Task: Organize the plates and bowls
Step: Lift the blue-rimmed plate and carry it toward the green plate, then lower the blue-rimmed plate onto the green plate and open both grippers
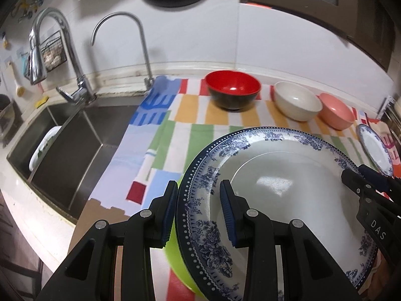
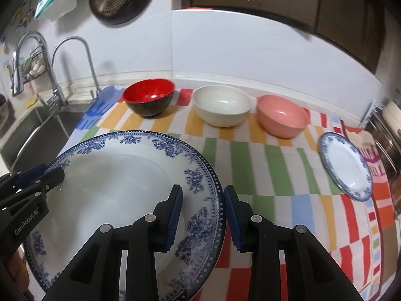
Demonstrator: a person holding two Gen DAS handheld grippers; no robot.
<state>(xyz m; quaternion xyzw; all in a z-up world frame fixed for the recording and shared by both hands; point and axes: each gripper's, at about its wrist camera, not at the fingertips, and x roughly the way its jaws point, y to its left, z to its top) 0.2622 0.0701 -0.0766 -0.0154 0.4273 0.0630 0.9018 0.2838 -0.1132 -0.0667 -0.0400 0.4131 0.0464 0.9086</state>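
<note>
A large white plate with a blue floral rim [image 1: 288, 175] [image 2: 112, 175] hangs tilted over the striped cloth, carried between both grippers. My left gripper [image 1: 198, 185] is shut on its left rim, and its tip shows in the right wrist view [image 2: 50, 173]. My right gripper [image 2: 203, 188] is shut on the opposite rim, and its tip shows in the left wrist view [image 1: 363, 175]. A lime-green dish [image 1: 175, 253] peeks out under the plate's left edge; I cannot tell whether it is held. A smaller blue-rimmed plate [image 2: 345, 165] lies at the right.
A red-and-black bowl [image 2: 150, 97], a white bowl [image 2: 221, 107] and a pink bowl [image 2: 283, 115] stand in a row along the back of the cloth [image 2: 275, 165]. A steel sink [image 1: 75, 138] with two taps [image 1: 72, 57] lies to the left. A metal rack [image 2: 386, 130] borders the right.
</note>
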